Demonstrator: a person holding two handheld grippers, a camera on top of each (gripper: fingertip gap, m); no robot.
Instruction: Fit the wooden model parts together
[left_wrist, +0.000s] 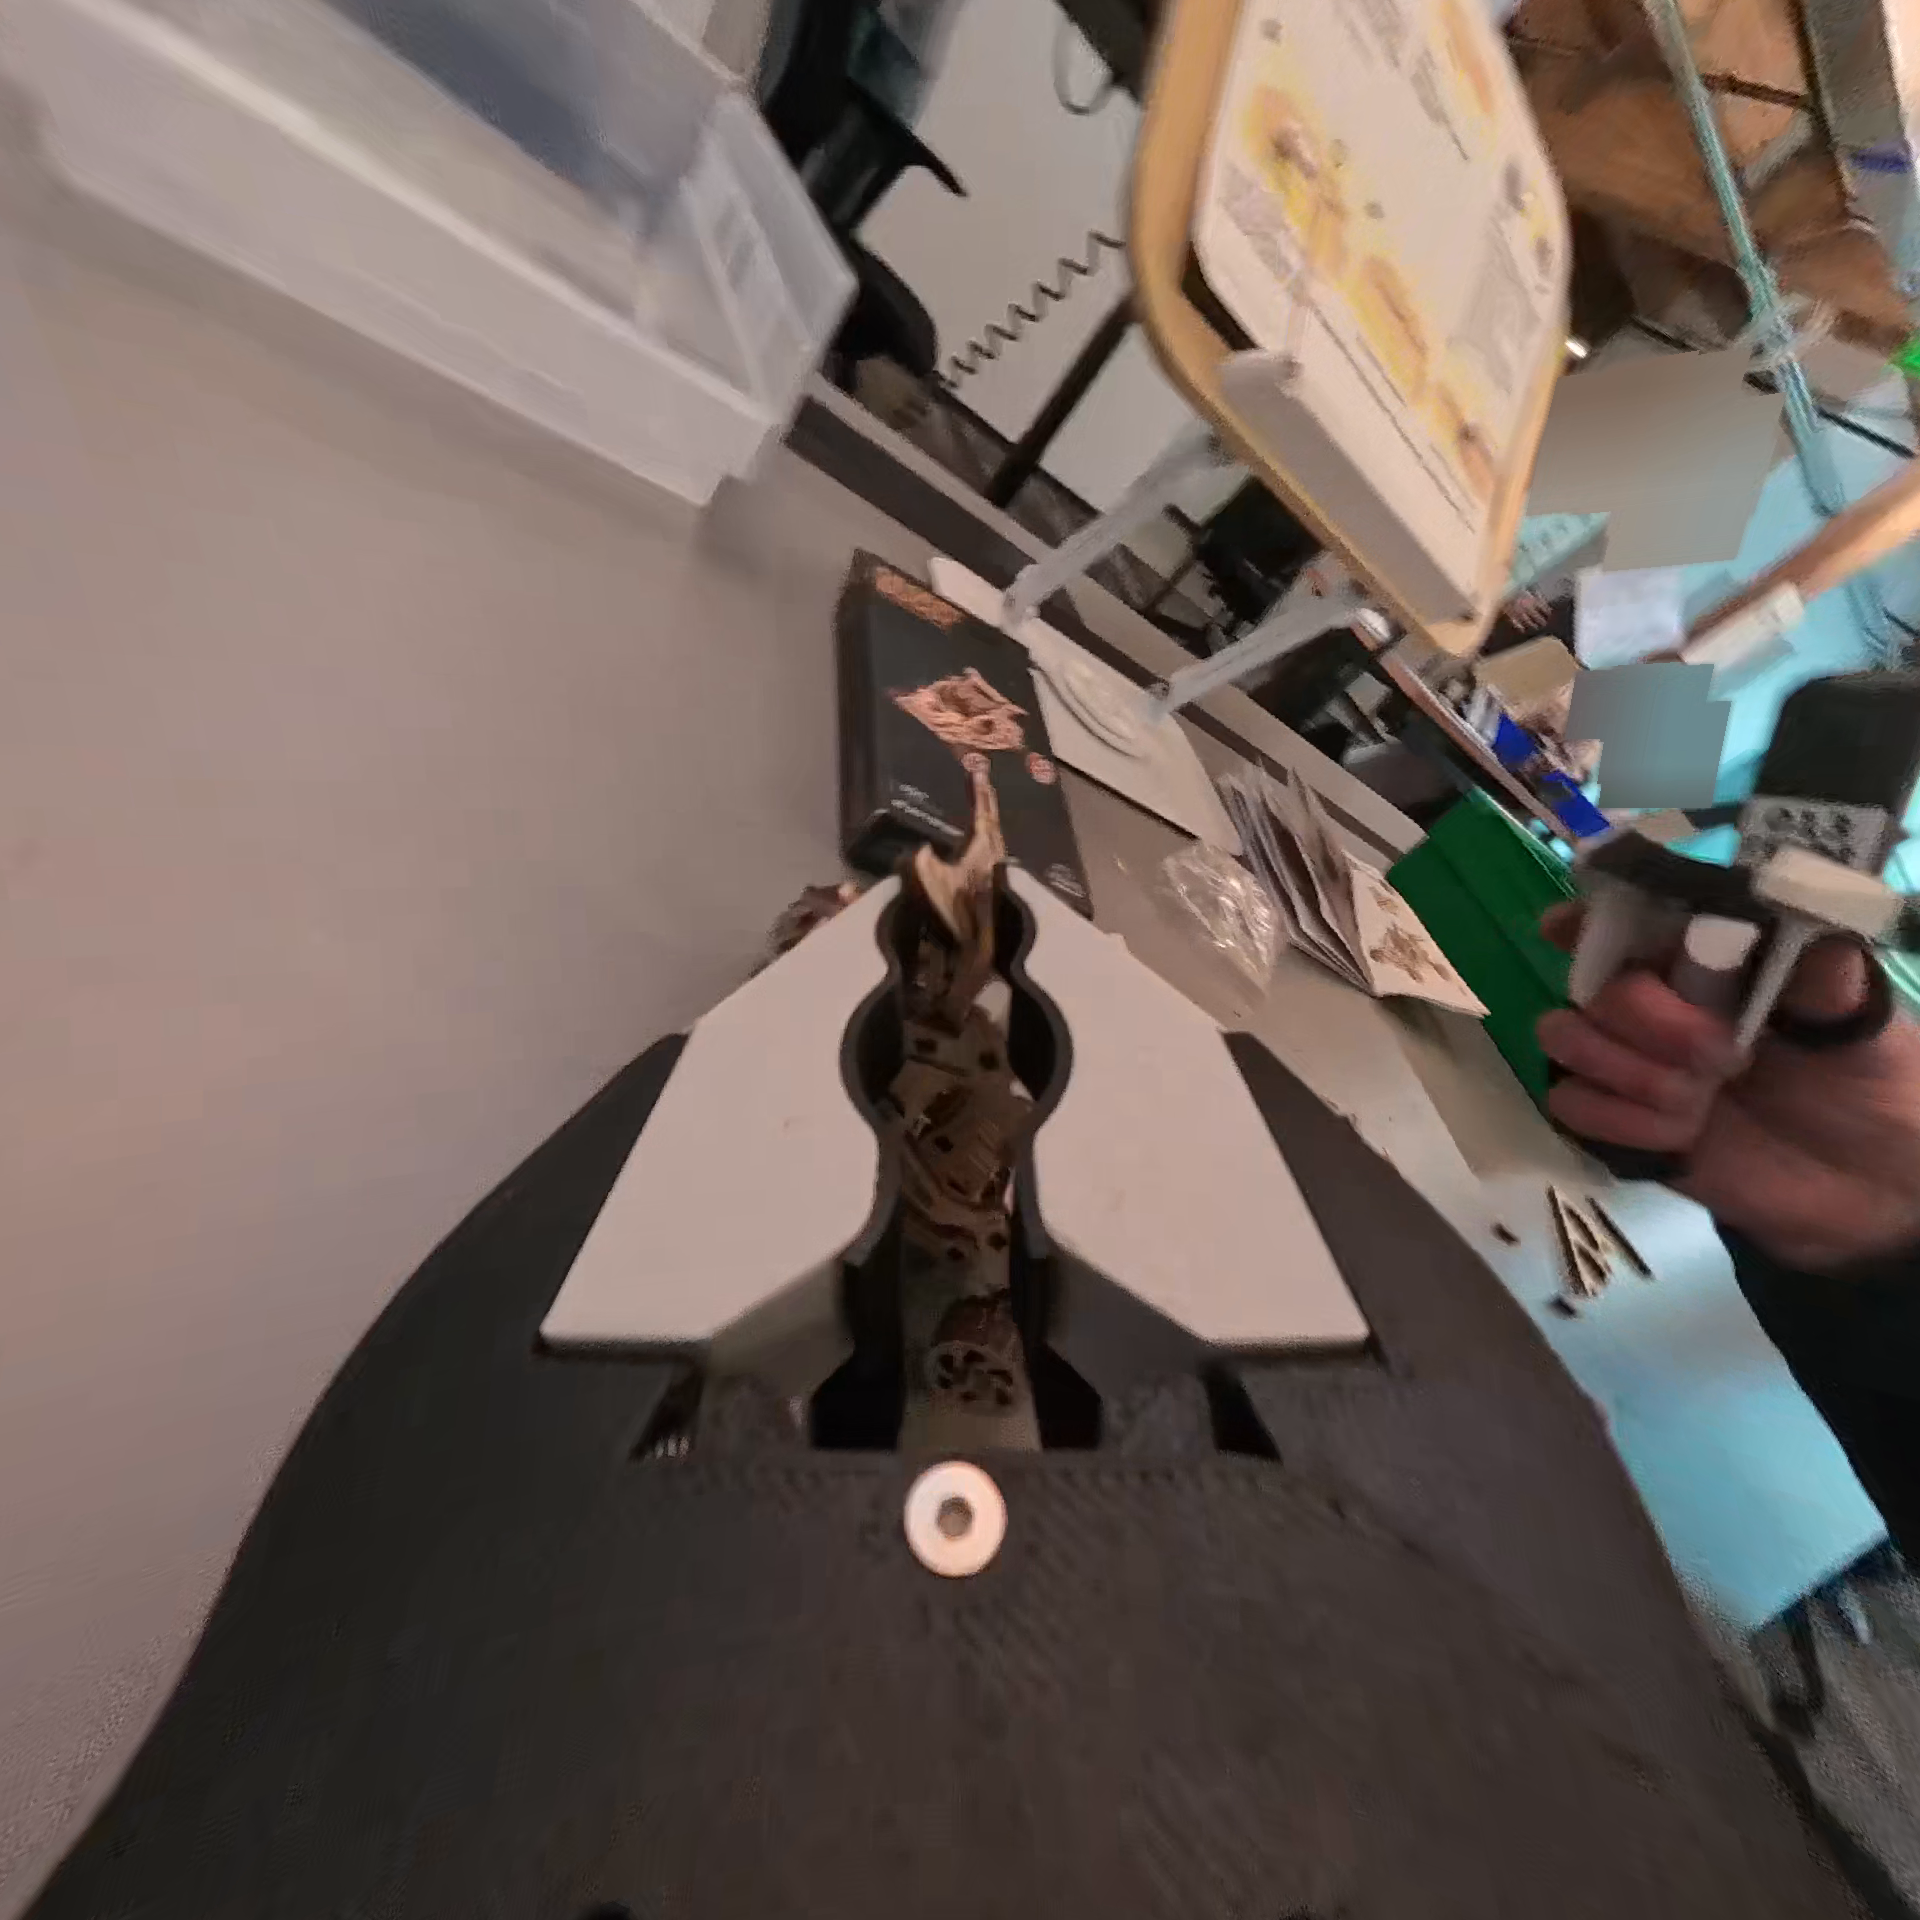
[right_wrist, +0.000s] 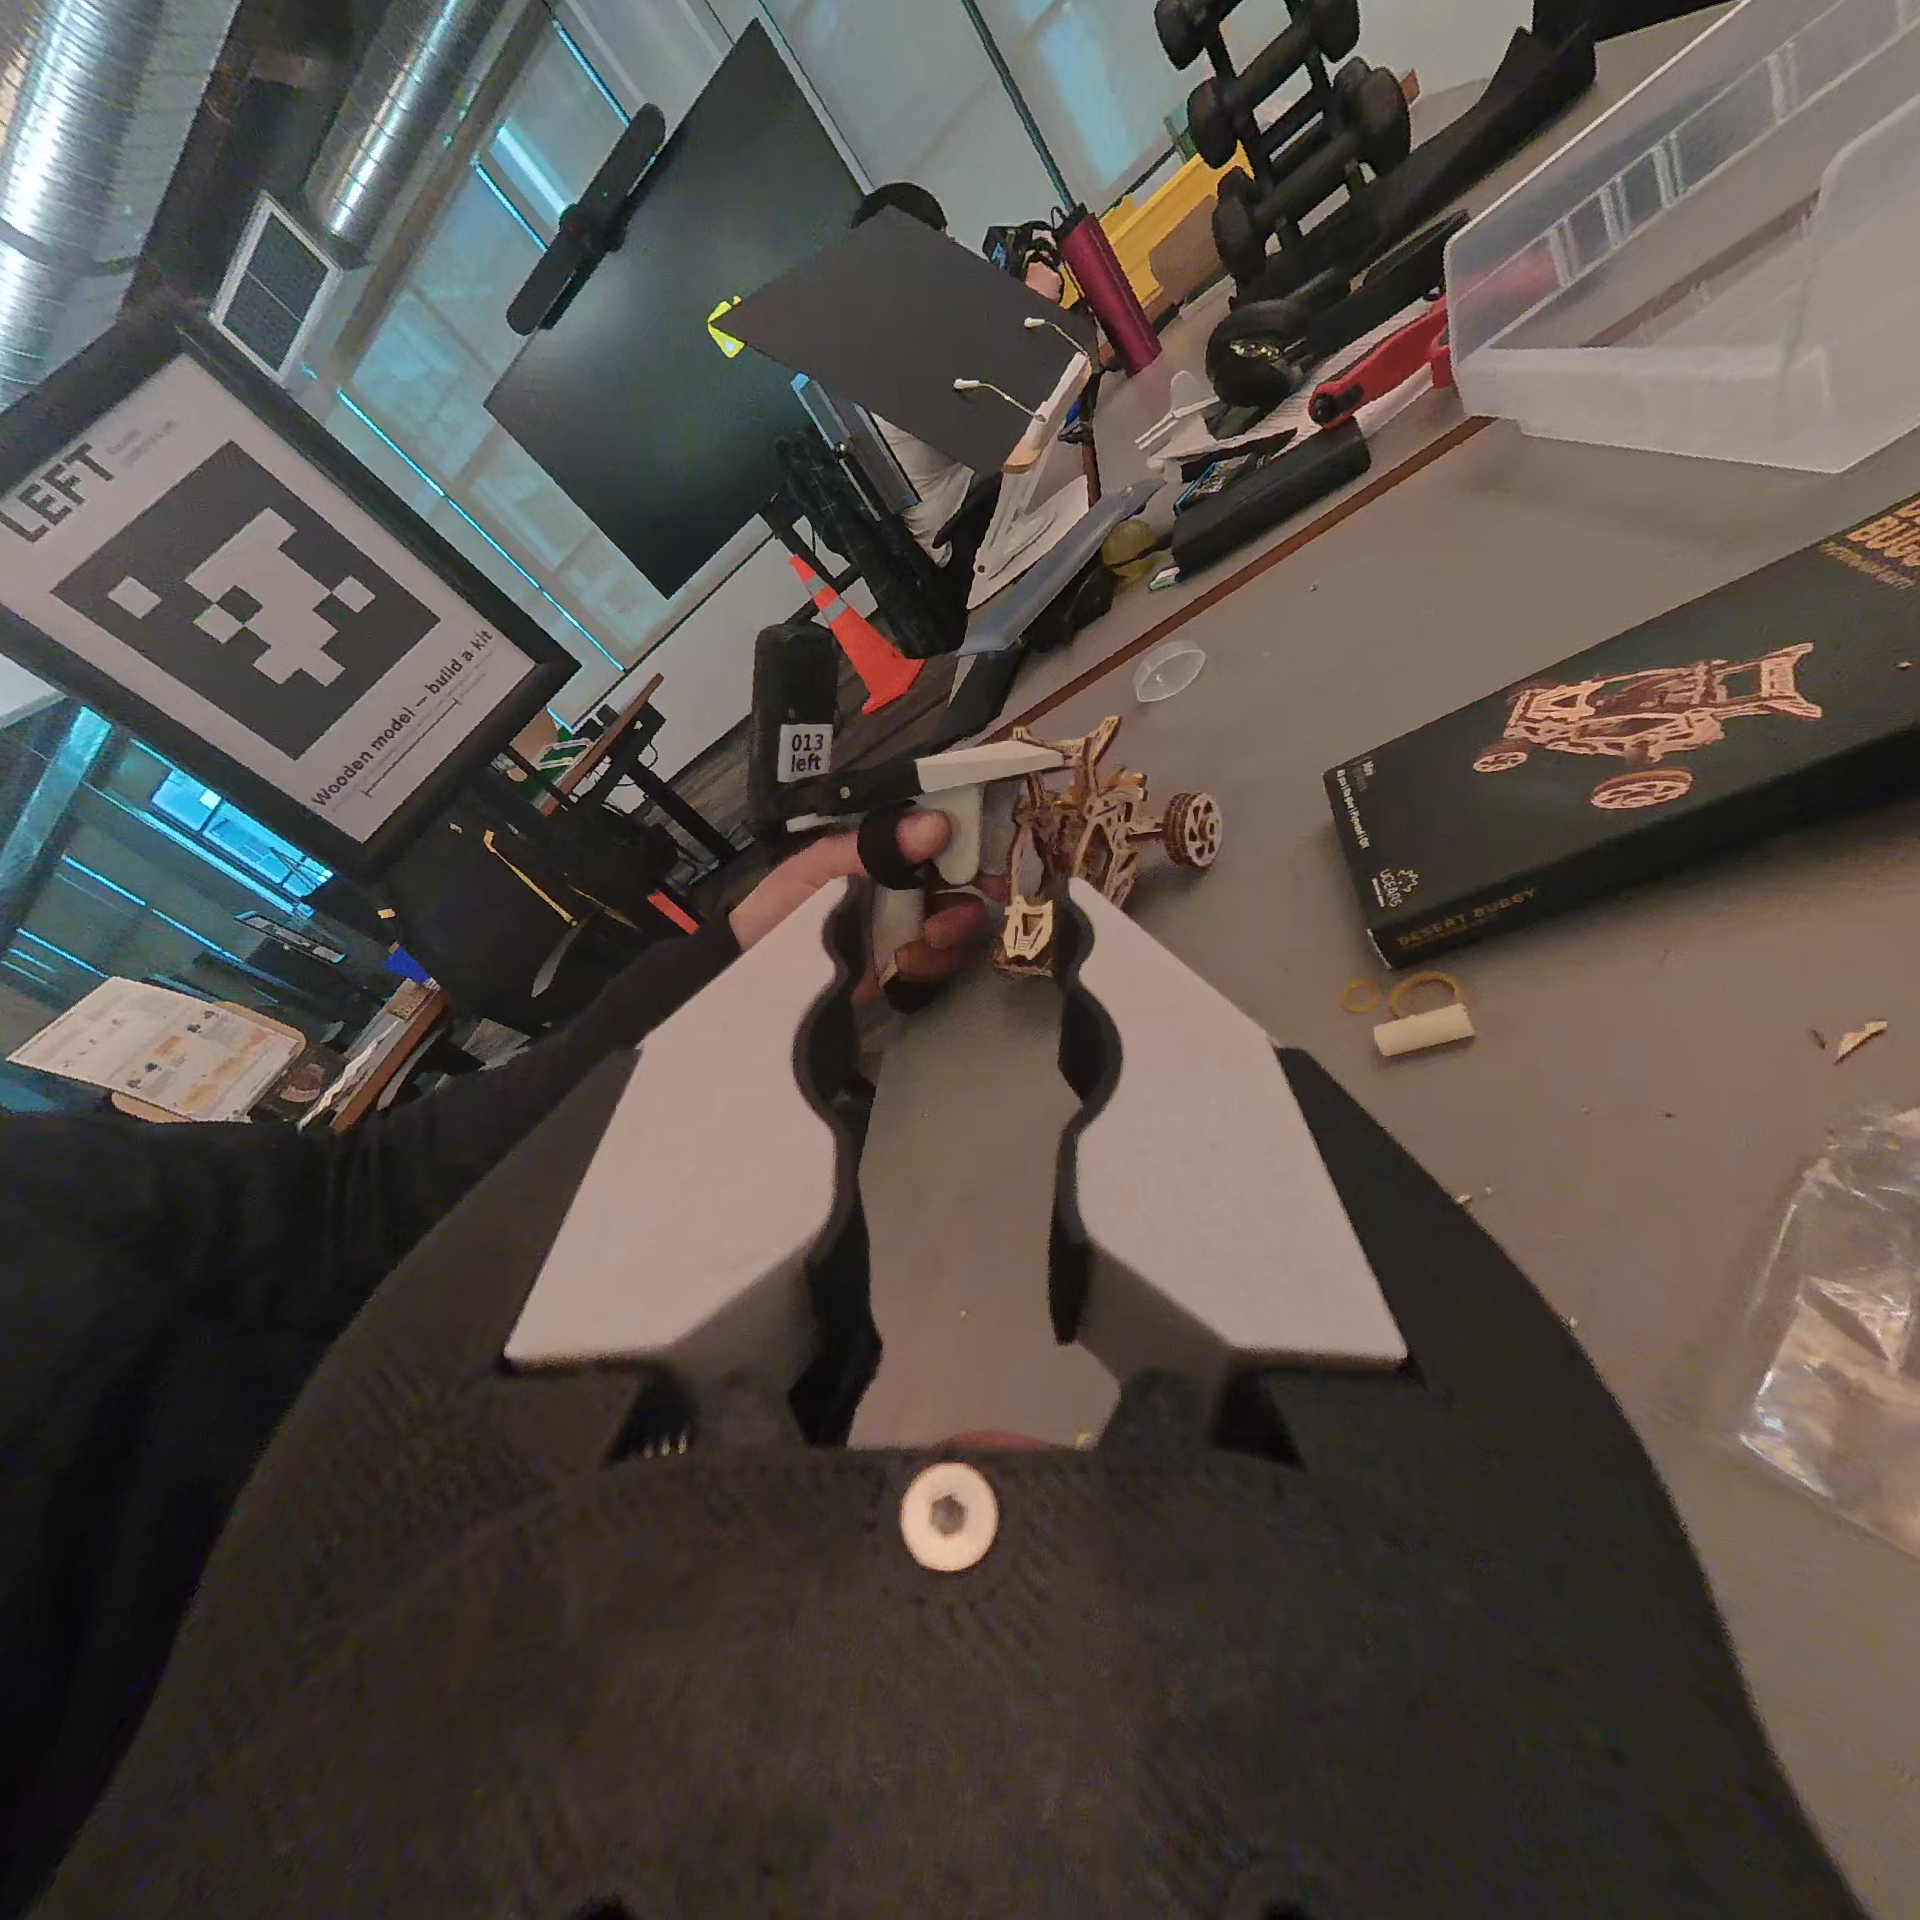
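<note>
Model (left_wrist: 951, 1122), a wooden buggy, sits clamped between the left gripper's (left_wrist: 951, 914) fingers, running the whole length of the gap from the base out past the tips; the right wrist view shows it (right_wrist: 1101, 831) held above the table (right_wrist: 1558, 1195), with one wheel sticking out to the side. The right gripper (right_wrist: 961, 914) has its fingers apart with only bare table between them, and the model lies just ahead of its tips. A clear bin (right_wrist: 1704, 270) stands far ahead of the right gripper, to its right. The black box (right_wrist: 1621, 769) lies ahead and right of that gripper, nearer than the bin. A plastic bag (right_wrist: 1839, 1351) rests close on its right. Two rubber bands (right_wrist: 1397, 995) and a small white cylinder (right_wrist: 1423, 1031) lie between box and gripper.
</note>
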